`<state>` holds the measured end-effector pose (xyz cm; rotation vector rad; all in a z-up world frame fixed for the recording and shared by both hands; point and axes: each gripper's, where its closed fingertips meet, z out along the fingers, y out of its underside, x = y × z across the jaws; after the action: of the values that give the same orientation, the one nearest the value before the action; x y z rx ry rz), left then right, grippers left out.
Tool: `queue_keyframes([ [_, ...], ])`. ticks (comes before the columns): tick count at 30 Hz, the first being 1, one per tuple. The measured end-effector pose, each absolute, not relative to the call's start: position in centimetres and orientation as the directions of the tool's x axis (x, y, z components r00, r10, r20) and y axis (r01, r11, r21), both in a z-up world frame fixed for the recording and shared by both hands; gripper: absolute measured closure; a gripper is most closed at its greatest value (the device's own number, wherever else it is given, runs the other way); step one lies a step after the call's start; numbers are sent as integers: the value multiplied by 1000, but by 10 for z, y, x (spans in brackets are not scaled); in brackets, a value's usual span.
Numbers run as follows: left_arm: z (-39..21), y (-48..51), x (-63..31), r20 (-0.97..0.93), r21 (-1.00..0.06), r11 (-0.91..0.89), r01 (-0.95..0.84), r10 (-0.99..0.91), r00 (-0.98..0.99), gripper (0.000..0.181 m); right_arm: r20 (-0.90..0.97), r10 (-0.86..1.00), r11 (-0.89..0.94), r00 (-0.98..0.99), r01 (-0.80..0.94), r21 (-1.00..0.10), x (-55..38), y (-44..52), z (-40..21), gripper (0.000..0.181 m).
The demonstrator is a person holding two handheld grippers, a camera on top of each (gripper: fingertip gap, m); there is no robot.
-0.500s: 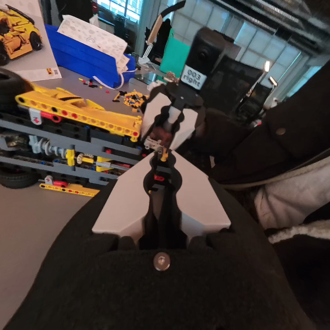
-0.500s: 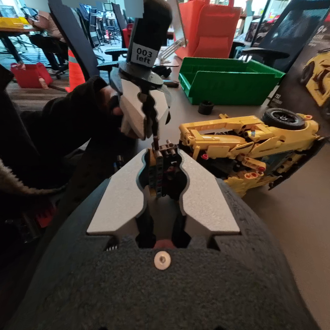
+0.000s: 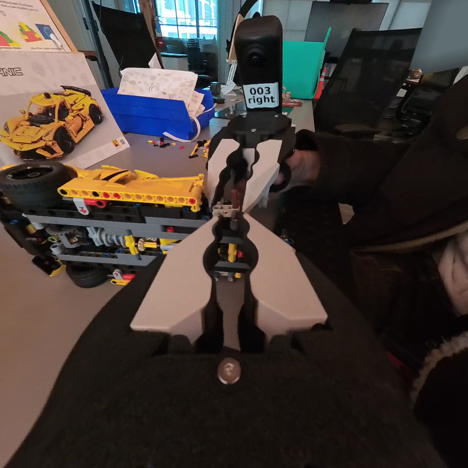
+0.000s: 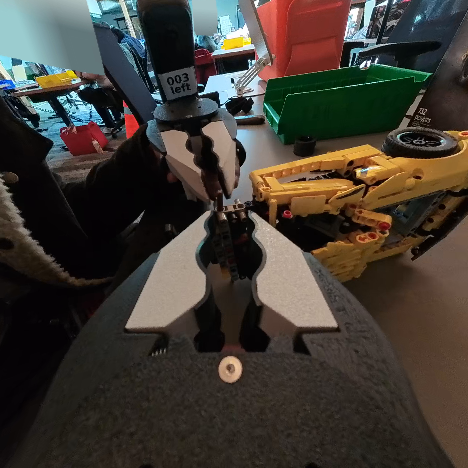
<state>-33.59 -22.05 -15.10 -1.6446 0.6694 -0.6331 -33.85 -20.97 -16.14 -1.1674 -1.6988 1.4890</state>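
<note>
A yellow brick-built car (image 3: 131, 192) lies on its side on the grey table (image 3: 38, 329); it also shows in the right wrist view (image 4: 342, 202). My right gripper (image 4: 230, 214) is shut on the dark grey end frame (image 4: 225, 243) of the car, topped by a light grey connector (image 4: 231, 207). My left gripper (image 3: 230, 216) is shut on a dark brown axle (image 3: 234, 196) that sticks out past its tips. The axle (image 4: 219, 200) stands upright with its lower end at the connector. The two grippers meet tip to tip there.
A blue bin (image 3: 152, 119) with paper bags, the car's box (image 3: 50, 114) and loose small pieces (image 3: 164, 144) lie behind the car. A green bin (image 4: 329, 106), a loose black tyre (image 4: 305, 148) and an orange bin (image 4: 304, 38) stand beyond. Dark sleeves (image 3: 367, 177) fill one side. Left and right tips are no more than a few centimetres apart.
Both grippers have stayed tip to tip at the car's end with the same holds. The left view has swung, so more of the table and box shows.
</note>
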Motion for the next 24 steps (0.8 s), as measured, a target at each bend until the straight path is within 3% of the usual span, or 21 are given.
queue_keyframes([
  [24, -156, -223, -325, -6, -980, -125, -153, -756, 654, 174, -107, 867, 11, -486, 234, -972, -332, -214, -162, 159],
])
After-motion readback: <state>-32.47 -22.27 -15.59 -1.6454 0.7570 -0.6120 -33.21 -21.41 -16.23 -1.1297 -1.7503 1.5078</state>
